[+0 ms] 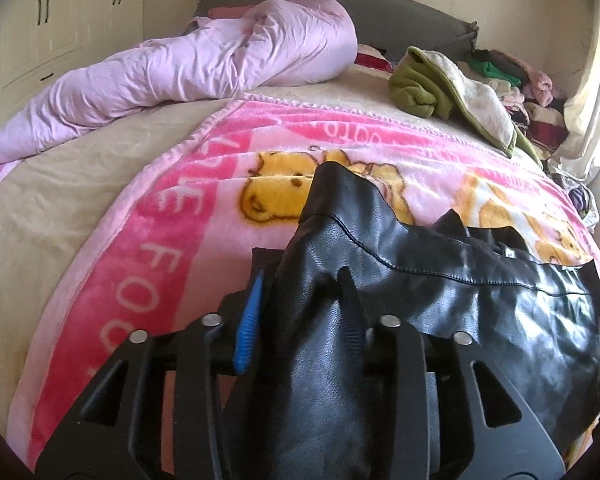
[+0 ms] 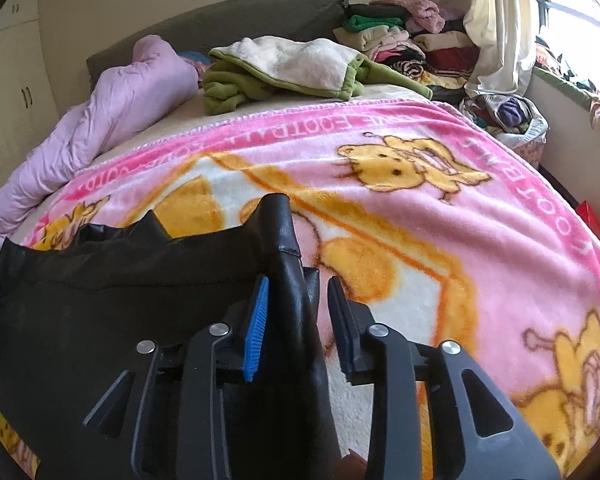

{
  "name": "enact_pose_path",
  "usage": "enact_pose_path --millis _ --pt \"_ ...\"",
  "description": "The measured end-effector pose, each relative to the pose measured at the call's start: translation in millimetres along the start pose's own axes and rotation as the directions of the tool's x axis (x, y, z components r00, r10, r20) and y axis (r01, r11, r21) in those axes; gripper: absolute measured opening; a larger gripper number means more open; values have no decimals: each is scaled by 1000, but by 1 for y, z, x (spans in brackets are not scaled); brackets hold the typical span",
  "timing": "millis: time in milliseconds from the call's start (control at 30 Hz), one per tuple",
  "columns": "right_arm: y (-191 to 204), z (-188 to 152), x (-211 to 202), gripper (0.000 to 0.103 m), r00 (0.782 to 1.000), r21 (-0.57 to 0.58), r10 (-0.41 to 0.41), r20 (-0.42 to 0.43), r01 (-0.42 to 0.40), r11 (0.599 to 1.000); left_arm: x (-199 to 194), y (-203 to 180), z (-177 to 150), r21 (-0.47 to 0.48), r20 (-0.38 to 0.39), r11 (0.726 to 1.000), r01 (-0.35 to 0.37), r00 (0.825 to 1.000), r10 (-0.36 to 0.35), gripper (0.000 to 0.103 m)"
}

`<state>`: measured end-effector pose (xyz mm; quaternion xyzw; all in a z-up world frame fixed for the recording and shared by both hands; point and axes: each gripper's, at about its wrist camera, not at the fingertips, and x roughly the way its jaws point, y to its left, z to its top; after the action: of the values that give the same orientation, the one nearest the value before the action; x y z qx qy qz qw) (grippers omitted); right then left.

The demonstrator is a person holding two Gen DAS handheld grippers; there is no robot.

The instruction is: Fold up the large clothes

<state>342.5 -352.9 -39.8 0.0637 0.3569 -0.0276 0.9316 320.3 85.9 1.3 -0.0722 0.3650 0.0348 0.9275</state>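
One black leather jacket [image 1: 440, 280] is laid on the pink cartoon-bear blanket [image 1: 204, 208] spread over the bed. A fold of it is seen between the fingers of each of the two tools. The left hand-held gripper [image 1: 300, 312] is partly spread, with leather filling the gap; whether the pads press it cannot be told. The right hand-held gripper [image 2: 300, 320] is spread, its right pad clear of the leather. Beyond the blanket, one lilac duvet [image 1: 204, 60] and one green-edged fleece [image 2: 284, 68] are seen. Only the right view shows the window [image 2: 572, 4]; only the left shows wardrobe doors [image 1: 60, 20] plainly.
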Motion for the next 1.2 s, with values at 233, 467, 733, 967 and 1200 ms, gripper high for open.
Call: enact_pose_path --millis 233,467,733,967,1200 --pt "-18 -11 -29 55 1000 31 23 12 -24 999 -29 12 4 -41 61 999 2 998 1 61" --pt "-25 -29 -63 59 997 30 67 30 -67 997 -58 20 0 -79 77 996 38 997 -31 77" --pt "34 -48 -93 59 990 -189 142 23 -135 973 -76 -28 -29 74 14 995 73 997 -74 54" --pt "85 -68 -89 57 993 -347 112 -34 -117 931 -63 -63 -68 204 -96 977 68 994 -49 54" --pt "58 -83 -62 59 984 -269 72 -165 -115 956 -41 -46 -82 169 -196 981 93 979 -60 55"
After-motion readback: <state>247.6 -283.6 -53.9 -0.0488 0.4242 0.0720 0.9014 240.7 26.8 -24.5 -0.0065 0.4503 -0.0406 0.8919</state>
